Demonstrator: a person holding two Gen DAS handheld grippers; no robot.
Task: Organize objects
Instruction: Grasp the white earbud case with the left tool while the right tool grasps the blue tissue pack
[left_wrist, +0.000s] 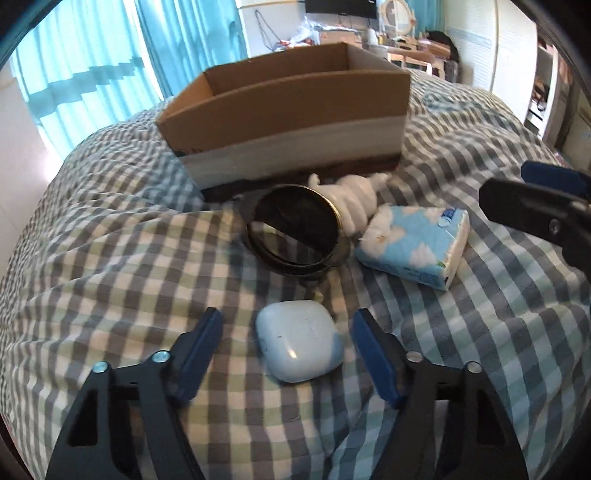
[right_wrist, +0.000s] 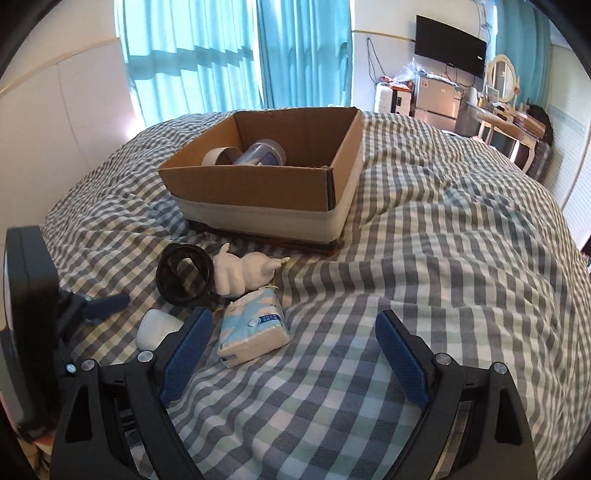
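A white earbud case (left_wrist: 300, 339) lies on the checked bedspread between the fingers of my left gripper (left_wrist: 288, 325); the blue pads stand clear of it on both sides, so the gripper is open. Beyond it lie a black round tin (left_wrist: 297, 229), a white figurine (left_wrist: 352, 201) and a blue tissue pack (left_wrist: 413, 243), with the cardboard box (left_wrist: 284, 110) behind. My right gripper (right_wrist: 291, 332) hangs open over bare bedspread, the tissue pack (right_wrist: 253, 332) just inside its left finger. The earbud case (right_wrist: 157, 326), the black tin (right_wrist: 183, 275) and the figurine (right_wrist: 245, 273) lie to its left.
The cardboard box (right_wrist: 258, 192) holds a tape roll (right_wrist: 218, 155) and a clear jar (right_wrist: 264, 153). The checked bedspread (right_wrist: 424, 240) stretches wide to the right. Turquoise curtains (right_wrist: 229, 55) hang behind; a dresser and a wall screen (right_wrist: 448, 46) stand at the far right.
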